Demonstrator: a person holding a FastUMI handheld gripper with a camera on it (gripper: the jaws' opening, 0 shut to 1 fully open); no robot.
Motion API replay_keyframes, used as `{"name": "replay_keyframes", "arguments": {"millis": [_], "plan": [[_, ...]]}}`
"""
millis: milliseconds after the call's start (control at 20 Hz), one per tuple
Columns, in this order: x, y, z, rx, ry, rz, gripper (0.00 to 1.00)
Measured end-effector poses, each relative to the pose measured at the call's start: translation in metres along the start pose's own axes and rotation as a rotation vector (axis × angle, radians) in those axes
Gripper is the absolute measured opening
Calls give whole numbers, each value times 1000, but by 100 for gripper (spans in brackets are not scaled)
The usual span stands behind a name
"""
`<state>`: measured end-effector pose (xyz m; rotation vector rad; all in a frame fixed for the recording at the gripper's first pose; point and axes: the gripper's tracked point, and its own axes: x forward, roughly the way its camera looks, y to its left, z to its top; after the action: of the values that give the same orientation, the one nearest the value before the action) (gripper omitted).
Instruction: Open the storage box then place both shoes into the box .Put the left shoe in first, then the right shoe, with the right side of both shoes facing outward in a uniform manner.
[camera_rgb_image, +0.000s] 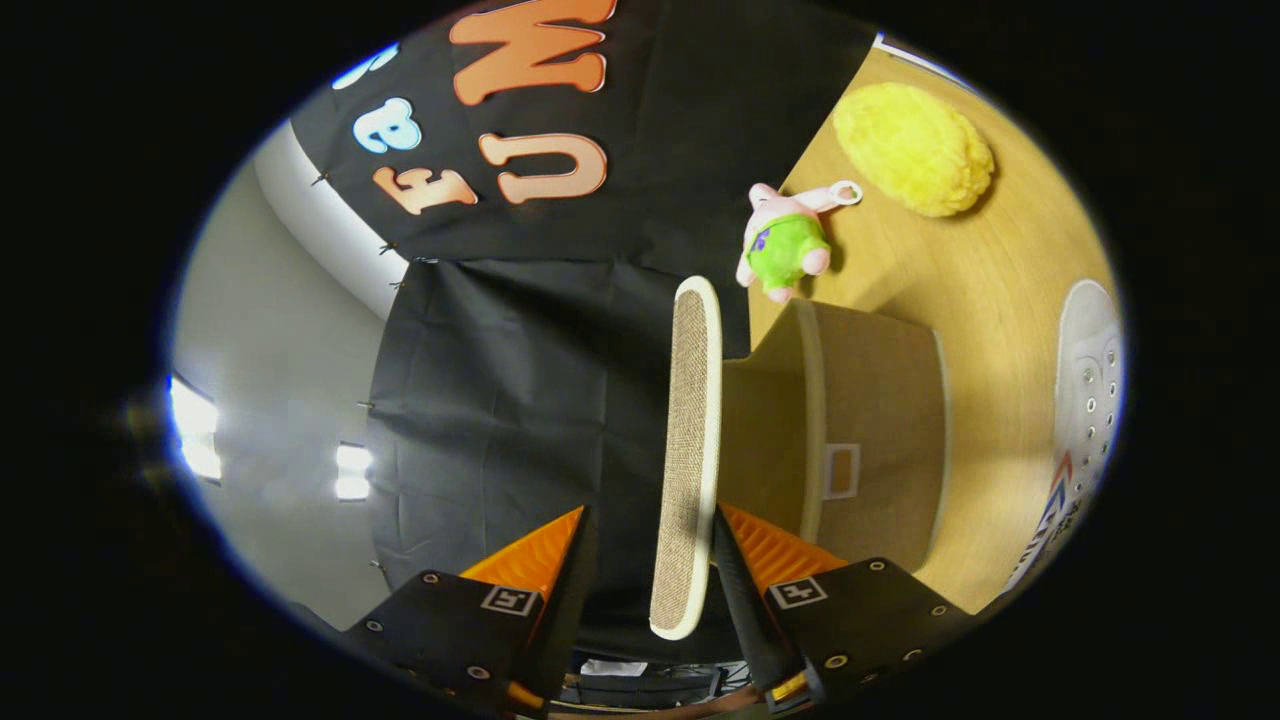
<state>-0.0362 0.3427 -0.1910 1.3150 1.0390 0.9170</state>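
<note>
With jaws spread round 1 lid (686, 450): 1 box (880, 440), 1 shoe (1085, 400), 2 toys.

The lid (688, 450) stands edge-on between the gripper (650, 535) fingers, right one touching it. The box (870, 430) sits right; toy (785, 245) and sponge (915, 148) upper right; shoe (1085, 400) far right.

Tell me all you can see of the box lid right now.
The lid is a thin, flat, elongated panel with rounded ends, seen edge-on: a brown woven-looking face framed by a pale cream rim. It stands lifted away from the storage box, whose open side faces it. It lies in the gap of the tongs; one finger lies against its rim, the other finger stands clear of it. Whether it is still hinged to the box cannot be told.
</note>
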Motion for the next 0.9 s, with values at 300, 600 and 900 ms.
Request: {"name": "replay_keyframes", "arguments": {"millis": [300,600,900], "plan": [[37,18,12,-87,-33,-91,26],[82,63,0,-157,3,-102,9],[145,85,-26,-310,57,-172,10]]}}
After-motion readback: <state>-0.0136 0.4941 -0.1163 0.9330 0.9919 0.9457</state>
